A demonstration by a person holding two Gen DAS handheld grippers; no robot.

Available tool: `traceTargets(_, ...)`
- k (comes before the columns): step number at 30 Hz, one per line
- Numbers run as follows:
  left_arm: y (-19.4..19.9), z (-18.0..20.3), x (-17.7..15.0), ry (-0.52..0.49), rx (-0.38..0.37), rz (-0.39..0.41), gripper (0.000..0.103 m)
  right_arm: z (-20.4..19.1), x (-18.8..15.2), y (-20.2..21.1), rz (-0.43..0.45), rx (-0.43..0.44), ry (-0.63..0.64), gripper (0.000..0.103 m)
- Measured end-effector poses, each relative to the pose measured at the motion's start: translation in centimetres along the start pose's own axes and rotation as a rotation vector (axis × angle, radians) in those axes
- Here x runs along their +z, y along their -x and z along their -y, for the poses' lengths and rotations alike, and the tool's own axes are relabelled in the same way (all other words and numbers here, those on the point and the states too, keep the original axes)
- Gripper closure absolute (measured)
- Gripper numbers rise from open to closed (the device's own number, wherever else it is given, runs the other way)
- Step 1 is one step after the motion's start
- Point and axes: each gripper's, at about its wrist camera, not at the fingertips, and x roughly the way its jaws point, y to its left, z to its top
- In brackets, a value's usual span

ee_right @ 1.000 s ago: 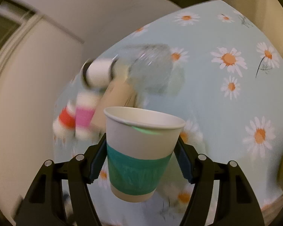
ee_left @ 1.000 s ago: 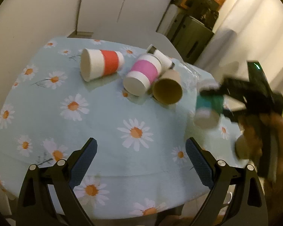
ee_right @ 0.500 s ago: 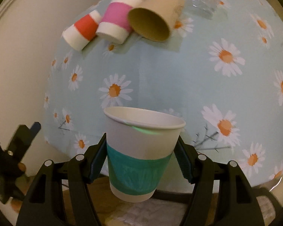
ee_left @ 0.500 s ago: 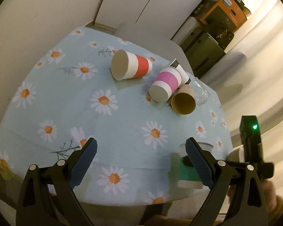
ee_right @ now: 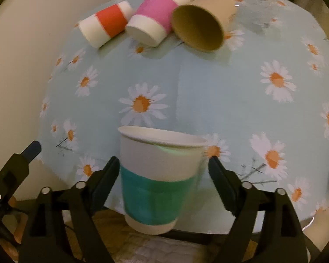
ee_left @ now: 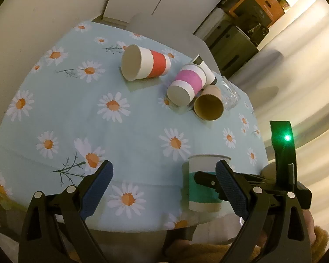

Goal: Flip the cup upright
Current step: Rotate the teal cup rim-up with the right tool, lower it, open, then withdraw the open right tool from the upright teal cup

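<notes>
Teal cup (ee_right: 158,175) upright btwn right hand-held gripper (ee_right: 163,164) fingers

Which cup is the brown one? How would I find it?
Look at the table with the daisy cloth, then the far bunch of cups lying on their sides. The brown cup lies beside the pink-striped cup, mouth facing us. It alone is plain brown, with no white or coloured stripe.

I'm getting dim, warm yellowish indoor light in both feeds, with heavy fisheye bending and dark vignetted corners. The teal-banded white paper cup (ee_right: 158,179) is motion-blurred in my right wrist view, and a green indicator lamp (ee_left: 286,137) glares in the left view. Soft shadows lie beside the tipped cups on the daisy-print bench (ee_left: 131,131).
</notes>
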Motion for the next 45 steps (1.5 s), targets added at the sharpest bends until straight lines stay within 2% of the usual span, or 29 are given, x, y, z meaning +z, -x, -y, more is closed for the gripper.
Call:
traceTargets(6, -0.1, 0.4, -0.1, -0.018, 0.003, 0.006, 0.011, 1.4, -1.1, 2.2, 0.023, 0.039, -0.036, 0.020)
traceTargets(12, -0.9, 1.2, -0.8, -0.070, 0.043, -0.011, 0.011, 3.1, -3.3, 6.1, 0.086, 0.090, -0.074, 0.020)
traceTargets(17, -2.1, 2.1, -2.2, -0.107, 0.064, -0.046, 0.011, 5.9, -6.3, 9.4, 0.158, 0.134, -0.122, 0.020)
traceTargets(21, -2.6, 3.5, -3.9, -0.172, 0.090, -0.057, 0.011, 9.5, -9.4, 10.1, 0.193, 0.162, -0.197, 0.020)
traceTargets(25, -2.9, 4.4, -5.5, -0.227, 0.131, -0.075, 0.011, 11.8, -13.2, 11.8, 0.307, 0.108, -0.263, 0.020)
traceTargets(30, -2.9, 6.0, -6.7, -0.275, 0.142, -0.098, 0.011, 10.9, -15.9, 12.9, 0.389, 0.087, -0.175, 0.020)
traceTargets(32, -2.5, 6.8, -7.2, -0.306, 0.183, -0.121, 0.011, 10.6, -16.7, 13.0, 0.414, 0.079, -0.146, 0.020)
traceTargets(35, -1.2, 8.2, -7.7, -0.343, 0.183, -0.114, 0.011, 10.4, -18.0, 13.1, 0.454, 0.079, -0.111, 0.020)
traceTargets(41, 0.3, 11.2, -8.5, -0.403, 0.248, -0.091, 0.011, 10.5, -18.6, 12.7, 0.458, 0.076, -0.016, 0.020)
traceTargets(45, 0.1, 12.8, -7.9, -0.427, 0.257, -0.102, 0.011, 10.9, -17.2, 13.6, 0.443, 0.109, 0.038, 0.020)
